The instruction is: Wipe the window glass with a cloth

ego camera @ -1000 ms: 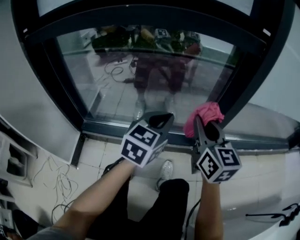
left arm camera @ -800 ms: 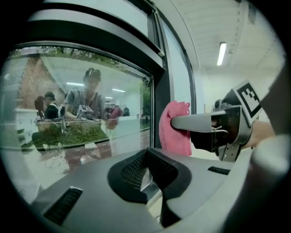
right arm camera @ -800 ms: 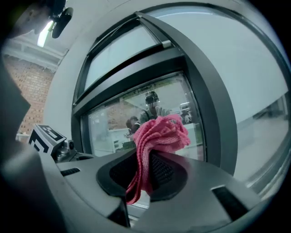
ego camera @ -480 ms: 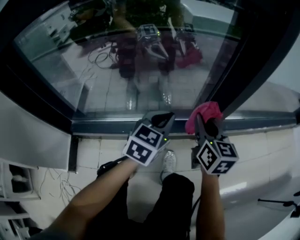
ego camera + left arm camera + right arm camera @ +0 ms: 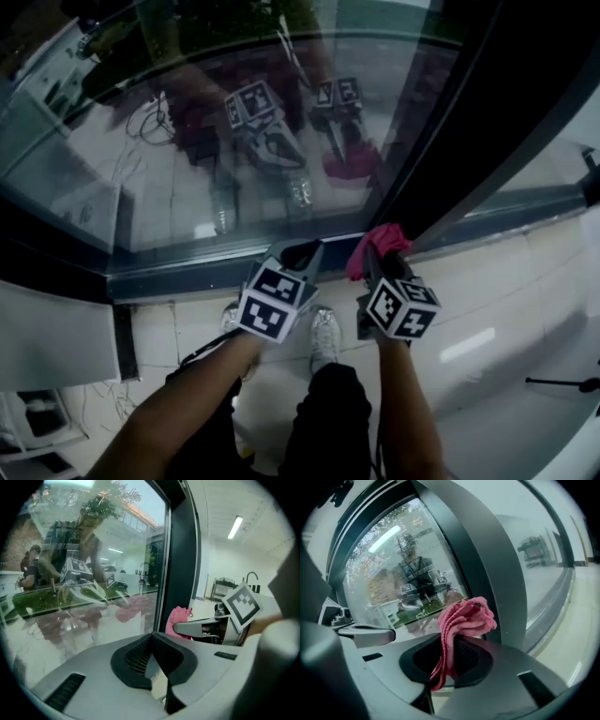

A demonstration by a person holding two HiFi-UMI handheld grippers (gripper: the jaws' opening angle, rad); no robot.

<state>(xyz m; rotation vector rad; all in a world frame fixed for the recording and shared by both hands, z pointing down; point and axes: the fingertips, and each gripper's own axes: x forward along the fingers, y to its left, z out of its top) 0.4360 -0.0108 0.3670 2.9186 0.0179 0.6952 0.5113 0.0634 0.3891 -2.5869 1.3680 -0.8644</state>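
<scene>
window: the large clear pane of window glass (image 5: 234, 150) sits in a dark metal frame. a thick dark upright post (image 5: 450, 159) stands at its right edge and a grey bottom rail (image 5: 187, 267) runs along its lower edge.
cloth: a crumpled pink cloth (image 5: 377, 244) is bunched up at the lower right corner of the pane, at the foot of the upright post. whether it touches the glass cannot be told.
right gripper: the grey right gripper (image 5: 373, 255) has its jaws pressed together on the pink cloth. in the right gripper view (image 5: 450, 654) a strip hangs down between the black pads and the bulk puffs out above the tips (image 5: 465, 617).
left gripper: the grey left gripper (image 5: 298, 255) is just beside the right one, pointing at the bottom rail. its jaws are pressed together with nothing between them (image 5: 152, 641).
left gripper view: the pink cloth (image 5: 178, 619) shows to the right, against the post (image 5: 180, 564).
reflection: both marker cubes and the cloth are mirrored in the glass (image 5: 281, 112).
below: bare forearms, pale floor tiles (image 5: 187, 319) and white shoes (image 5: 325, 336) under the rail.
</scene>
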